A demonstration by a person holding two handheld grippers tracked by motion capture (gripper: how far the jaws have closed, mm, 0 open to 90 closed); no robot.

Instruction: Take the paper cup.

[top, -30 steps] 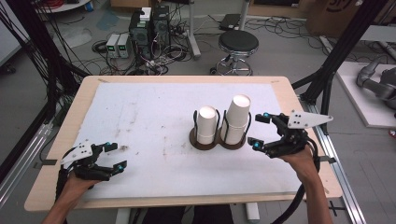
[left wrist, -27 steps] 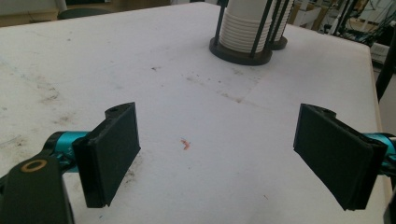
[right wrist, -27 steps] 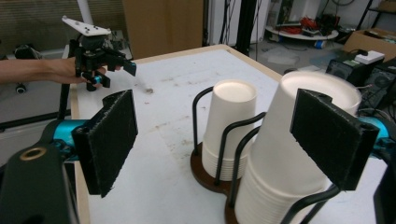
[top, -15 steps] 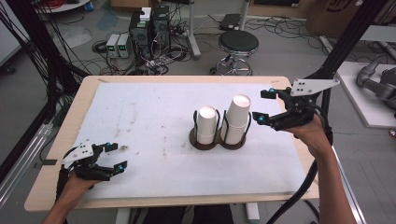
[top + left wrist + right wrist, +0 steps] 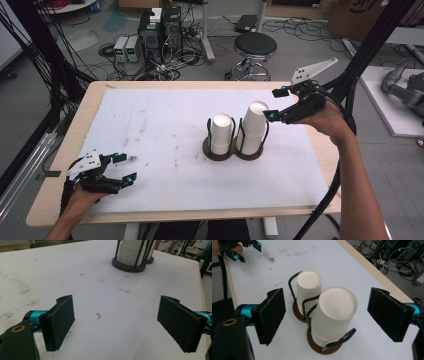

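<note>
Even indoor light, soft shadows (gripper views slightly soft), no glare.

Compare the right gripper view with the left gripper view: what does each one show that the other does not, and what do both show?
Right gripper view alone: the flat upturned bottoms of the taller cup stack and the shorter cup stack, seen from above between its open jaws, plus the left gripper far off at the table corner.

Left gripper view alone: a small red mark on the white table cover between its open jaws, and the ribbed cup rims low in the holder.

Both: the dark wire cup holder on the stained white cover, and empty jaws.
</note>
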